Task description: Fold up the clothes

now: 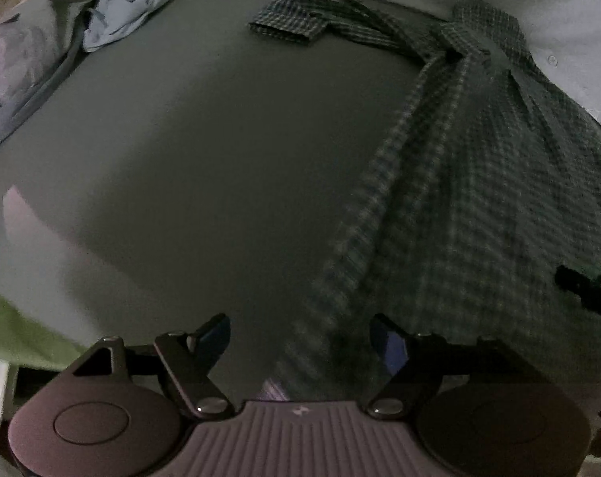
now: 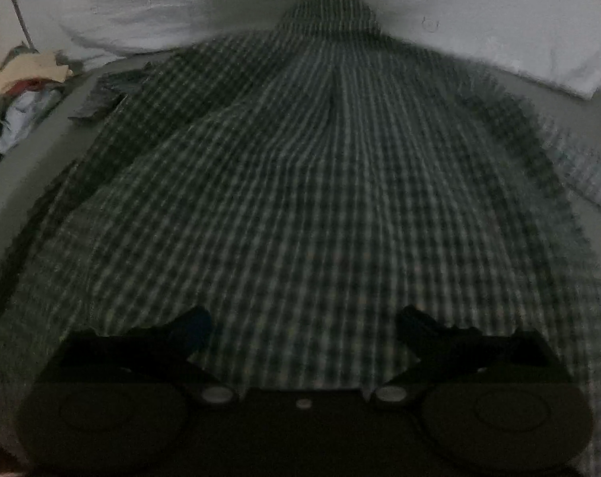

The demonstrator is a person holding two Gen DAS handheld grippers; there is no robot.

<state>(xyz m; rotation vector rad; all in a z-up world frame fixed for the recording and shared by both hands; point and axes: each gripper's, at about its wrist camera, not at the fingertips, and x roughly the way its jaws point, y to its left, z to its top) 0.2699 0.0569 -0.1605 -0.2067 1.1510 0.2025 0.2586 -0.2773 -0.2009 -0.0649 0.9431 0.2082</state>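
Both black two-finger grippers, left gripper [image 1: 300,330] and right gripper [image 2: 304,320], are held wide apart, gripping nothing, over a green-and-white checked cotton shirt [image 2: 320,183] spread flat on a grey bed sheet [image 1: 181,167], collar toward a white pillow [image 2: 499,28].

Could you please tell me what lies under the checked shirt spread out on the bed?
The checked shirt lies flat on a grey sheet, which shows all along its left side. Its collar end reaches a white pillow. Anything beneath the cloth itself is covered.
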